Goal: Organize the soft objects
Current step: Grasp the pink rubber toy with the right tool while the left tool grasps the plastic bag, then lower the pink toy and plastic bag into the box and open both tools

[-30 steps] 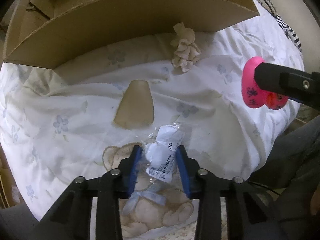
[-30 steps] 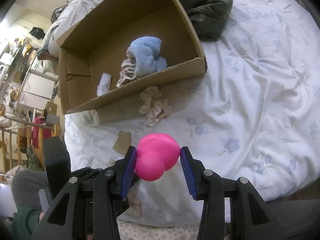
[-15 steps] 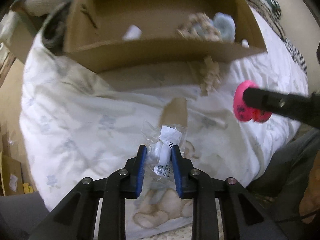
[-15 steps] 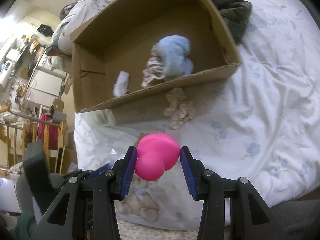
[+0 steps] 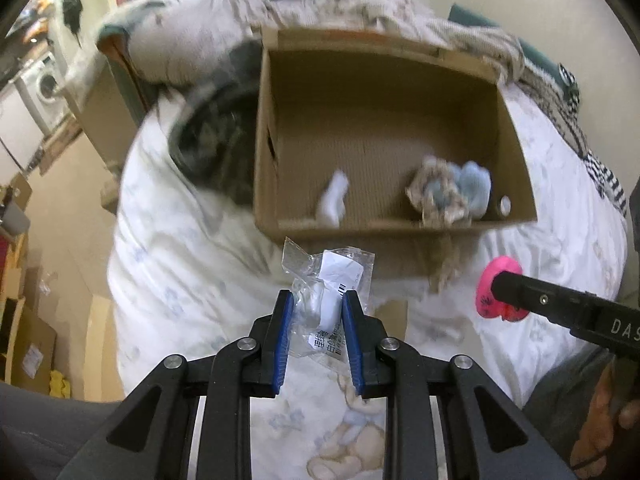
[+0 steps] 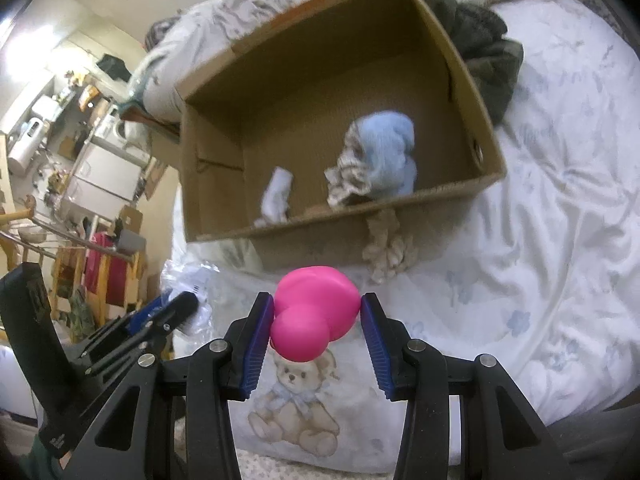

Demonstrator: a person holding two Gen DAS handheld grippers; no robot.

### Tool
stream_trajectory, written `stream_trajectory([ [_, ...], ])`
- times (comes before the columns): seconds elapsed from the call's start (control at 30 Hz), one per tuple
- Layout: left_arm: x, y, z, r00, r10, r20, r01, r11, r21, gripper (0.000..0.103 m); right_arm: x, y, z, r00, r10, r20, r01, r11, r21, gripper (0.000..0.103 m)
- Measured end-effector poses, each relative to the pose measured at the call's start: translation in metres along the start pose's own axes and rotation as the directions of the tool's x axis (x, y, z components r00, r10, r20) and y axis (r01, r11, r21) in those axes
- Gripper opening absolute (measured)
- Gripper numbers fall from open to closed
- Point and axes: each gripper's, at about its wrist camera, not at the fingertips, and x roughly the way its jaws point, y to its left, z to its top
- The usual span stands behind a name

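Observation:
My left gripper (image 5: 316, 300) is shut on a clear plastic packet (image 5: 328, 284) with a white soft item and label inside, held above the bed before the cardboard box (image 5: 384, 92). My right gripper (image 6: 318, 304) is shut on a pink rubber duck (image 6: 316, 304), also held above the bed; the duck shows in the left wrist view (image 5: 494, 294). The open box (image 6: 460, 196) holds a white sock (image 6: 276, 192), a beige frilly cloth (image 6: 348, 180) and a blue fluffy cloth (image 6: 388, 148). A beige scrunchie (image 6: 390, 250) lies on the bed against the box front.
A white flowered duvet (image 6: 552, 264) with a teddy bear print (image 6: 294, 404) covers the bed. Dark clothes (image 6: 488, 52) are piled behind the box. A cardboard scrap (image 5: 390, 316) lies on the duvet. Furniture and clutter stand left of the bed.
Both grippers have risen and tilted up, so the box interior now shows fully. The left gripper has lifted the packet off the duvet. The duck stays held.

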Motion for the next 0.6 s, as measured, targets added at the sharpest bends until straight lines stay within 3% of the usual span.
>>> stream_trajectory([
  [0.3, -0.024, 0.014, 0.033, 0.996, -0.019, 0.084, 0.024, 0.998, -0.065, 0.022, -0.038, 0.002, 0.013, 0.99, 0.029, 0.14, -0.027, 0.999, -0.017, 0.047],
  [0.6, -0.045, 0.019, 0.081, 0.986, -0.025, 0.162, 0.033, 0.998, -0.049, 0.022, -0.065, -0.001, 0.049, 0.974, 0.062, 0.216, -0.06, 0.998, -0.015, 0.047],
])
